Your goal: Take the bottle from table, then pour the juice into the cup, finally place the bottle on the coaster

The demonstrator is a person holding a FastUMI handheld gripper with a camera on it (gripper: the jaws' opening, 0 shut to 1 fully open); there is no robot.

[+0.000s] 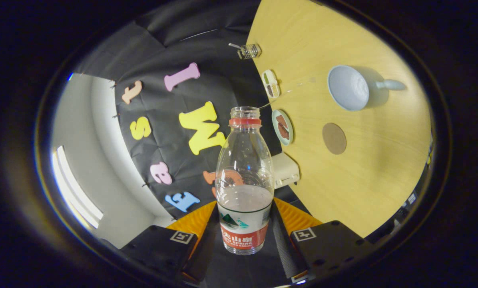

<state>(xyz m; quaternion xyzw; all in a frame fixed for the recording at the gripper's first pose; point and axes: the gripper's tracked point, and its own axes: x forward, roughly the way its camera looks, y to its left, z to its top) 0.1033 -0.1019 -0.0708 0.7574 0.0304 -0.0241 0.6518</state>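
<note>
A clear plastic bottle (244,180) with a red neck ring and no cap stands between my fingers, partly filled with pale liquid. My gripper (243,236) is shut on the bottle's labelled lower part. The whole view is rolled sideways, so the wooden table (367,192) appears tilted to the right of the bottle. On it lies a pale blue cup (349,88) with a handle, its mouth facing me. A round brown coaster (334,138) lies on the table between the cup and the bottle.
Along the table's back edge by the black cloth wall are a small wire basket (249,51), a small dish (270,83), a round plate with brown food (283,127) and a white box (285,170). A white wall shows left.
</note>
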